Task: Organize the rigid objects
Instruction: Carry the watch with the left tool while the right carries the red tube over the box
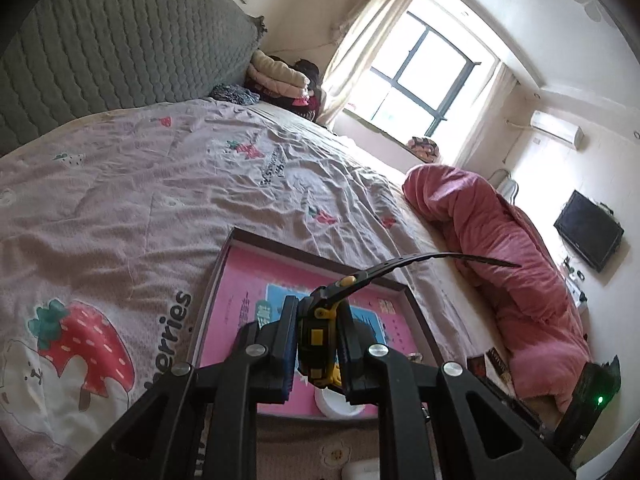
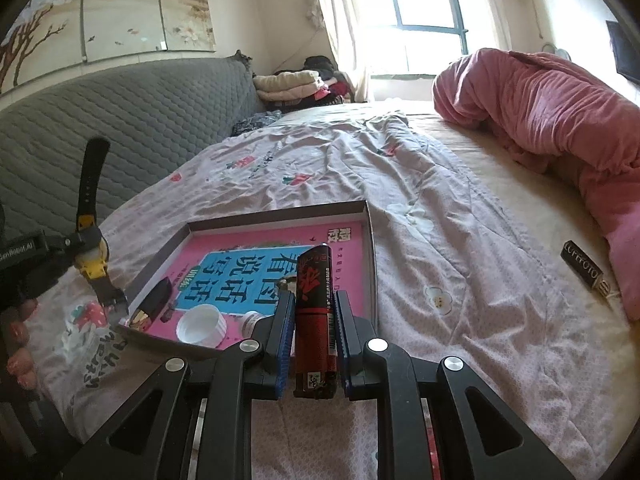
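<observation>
Wristwatch [image 1: 320, 332], light and rigid-cased with a floppy strap, is hanging clamped by its case in the left gripper [image 1: 316, 344] above the tray [image 2: 370, 240]; right gripper [image 2: 312, 332] is gripping a slick lighter [image 2: 314, 320] mid-body.

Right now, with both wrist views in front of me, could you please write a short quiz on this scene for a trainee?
1. True or false: the left gripper is open.
2. What does the right gripper hold?
A. a white cap
B. a red and black battery
C. a watch
3. Fill in: the white cap lies inside the ____.

Key
1. False: it is shut on the black and yellow watch.
2. B, the red and black battery.
3. tray: the shallow tray on the bed, with a pink book in it.
</observation>
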Demonstrator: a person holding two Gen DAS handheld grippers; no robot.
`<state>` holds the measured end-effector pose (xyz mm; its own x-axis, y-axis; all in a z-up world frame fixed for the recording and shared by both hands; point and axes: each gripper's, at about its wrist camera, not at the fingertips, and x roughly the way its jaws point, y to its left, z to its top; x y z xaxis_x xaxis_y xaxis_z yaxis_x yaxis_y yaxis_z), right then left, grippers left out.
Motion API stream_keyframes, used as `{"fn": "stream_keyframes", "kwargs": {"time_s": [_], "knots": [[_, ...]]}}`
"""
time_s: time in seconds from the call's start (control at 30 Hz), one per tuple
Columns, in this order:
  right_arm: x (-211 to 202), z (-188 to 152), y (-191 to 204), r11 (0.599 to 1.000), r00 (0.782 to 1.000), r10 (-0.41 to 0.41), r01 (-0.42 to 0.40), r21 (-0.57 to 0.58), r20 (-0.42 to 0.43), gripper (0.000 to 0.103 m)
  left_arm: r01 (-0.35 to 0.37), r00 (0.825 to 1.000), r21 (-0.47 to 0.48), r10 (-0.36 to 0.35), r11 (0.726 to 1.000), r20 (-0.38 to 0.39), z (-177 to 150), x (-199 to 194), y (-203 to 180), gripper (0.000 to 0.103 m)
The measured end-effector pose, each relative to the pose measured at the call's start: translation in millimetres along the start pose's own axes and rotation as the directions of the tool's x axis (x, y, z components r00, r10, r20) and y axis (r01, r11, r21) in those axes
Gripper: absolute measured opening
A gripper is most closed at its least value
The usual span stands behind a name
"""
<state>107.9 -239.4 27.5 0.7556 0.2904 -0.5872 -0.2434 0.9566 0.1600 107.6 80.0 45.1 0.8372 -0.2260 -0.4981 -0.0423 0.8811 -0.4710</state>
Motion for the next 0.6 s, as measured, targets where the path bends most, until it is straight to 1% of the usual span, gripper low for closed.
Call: {"fn": "stream_keyframes", "kwargs": {"time_s": [0.13,0.6], "knots": [[3.8,1.4,0.8,1.0,1.0,-0.002,0.002,-0.01,0.005,0.019,-0.011,1.0,-0.018,0.011,1.0,0.004,0.1,5.3,2.9,0.018],[20.1,4.1,11.5,0.999,1.0,0.016,-0.016,-0.034,-0.009,0.019,-0.06,0.998,-0.051,0.058,0.997,-0.037,-13.6,35.0,18.9,0.018]]}}
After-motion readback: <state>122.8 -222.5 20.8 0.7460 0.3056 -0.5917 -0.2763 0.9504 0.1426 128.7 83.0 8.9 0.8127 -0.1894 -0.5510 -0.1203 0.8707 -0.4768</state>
